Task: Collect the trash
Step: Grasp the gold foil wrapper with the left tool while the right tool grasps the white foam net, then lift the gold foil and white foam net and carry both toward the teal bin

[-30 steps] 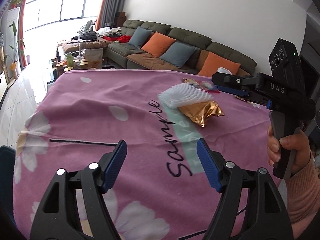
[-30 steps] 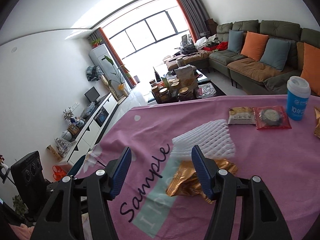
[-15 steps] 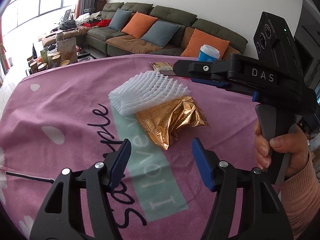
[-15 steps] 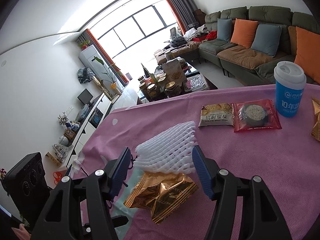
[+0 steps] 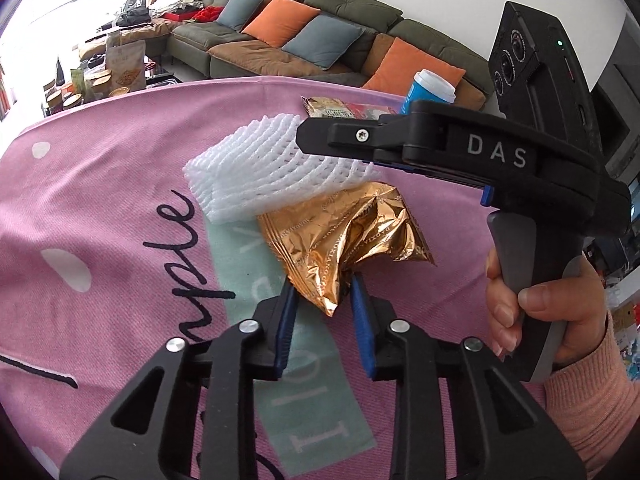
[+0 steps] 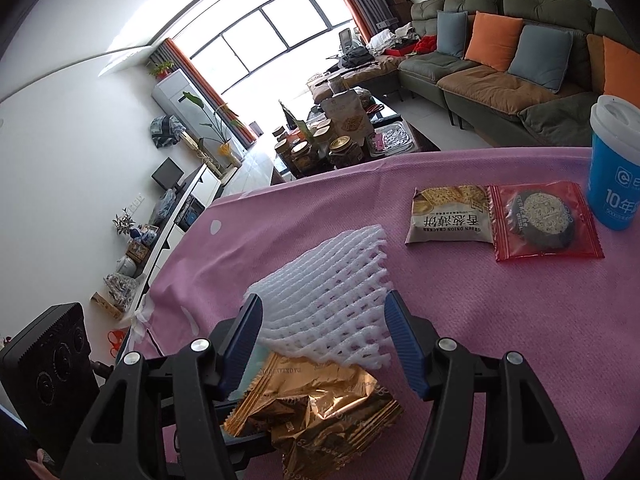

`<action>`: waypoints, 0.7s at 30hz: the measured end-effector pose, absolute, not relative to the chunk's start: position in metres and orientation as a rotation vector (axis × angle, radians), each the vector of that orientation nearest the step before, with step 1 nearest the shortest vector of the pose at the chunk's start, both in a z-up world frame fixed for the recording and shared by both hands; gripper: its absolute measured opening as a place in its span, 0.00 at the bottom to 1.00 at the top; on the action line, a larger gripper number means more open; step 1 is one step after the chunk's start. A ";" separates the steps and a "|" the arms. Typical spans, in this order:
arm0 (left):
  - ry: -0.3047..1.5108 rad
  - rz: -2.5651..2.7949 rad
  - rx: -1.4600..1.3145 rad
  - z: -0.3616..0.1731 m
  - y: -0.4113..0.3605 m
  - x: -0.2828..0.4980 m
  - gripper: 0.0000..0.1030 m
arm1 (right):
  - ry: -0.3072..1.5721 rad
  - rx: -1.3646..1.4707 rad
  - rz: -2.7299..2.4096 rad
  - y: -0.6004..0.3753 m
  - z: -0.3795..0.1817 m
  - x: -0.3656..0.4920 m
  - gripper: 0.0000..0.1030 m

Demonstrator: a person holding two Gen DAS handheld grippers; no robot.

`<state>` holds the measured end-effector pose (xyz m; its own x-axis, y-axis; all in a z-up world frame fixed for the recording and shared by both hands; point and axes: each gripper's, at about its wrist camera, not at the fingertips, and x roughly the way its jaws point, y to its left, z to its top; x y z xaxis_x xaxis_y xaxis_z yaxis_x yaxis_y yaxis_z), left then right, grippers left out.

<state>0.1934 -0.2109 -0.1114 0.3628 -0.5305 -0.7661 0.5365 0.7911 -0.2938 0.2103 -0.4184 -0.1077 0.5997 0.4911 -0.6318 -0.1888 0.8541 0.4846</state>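
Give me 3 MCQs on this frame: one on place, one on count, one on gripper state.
1. The white foam net lies:
A. partly on the gold wrapper
B. inside the blue cup
C. on the sofa

2. Sealed snack packets beside the cup:
A. none
B. two
C. five

3. The left gripper:
A. wide open, nothing between
B. out of view
C. has just been closing, pads at the gold wrapper's tip

Key: A, the net's edge overlaps the wrapper; B, a cracker packet and a red packet; C, the wrapper's corner sits between the nearly closed pads.

Pink cloth (image 6: 500, 320) carries foam net (image 6: 332, 300), wrappers, cup (image 6: 614, 168)
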 end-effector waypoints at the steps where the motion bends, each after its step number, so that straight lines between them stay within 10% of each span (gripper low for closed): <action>1: 0.984 -0.687 0.006 -0.112 -0.210 0.194 0.17 | 0.847 0.384 0.404 -0.417 -0.109 0.212 0.58; 12: 0.964 -0.667 -0.002 -0.110 -0.195 0.183 0.12 | 0.862 0.359 0.412 -0.413 -0.115 0.209 0.15; 21: 0.920 -0.631 -0.009 -0.098 -0.160 0.161 0.10 | 0.800 0.401 0.435 -0.418 -0.102 0.197 0.10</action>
<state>0.1608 -0.1597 -0.0982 0.4399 -0.5116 -0.7381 0.5044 0.8207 -0.2683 0.1970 -0.4184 -0.1016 0.6183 0.5146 -0.5940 -0.2190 0.8387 0.4986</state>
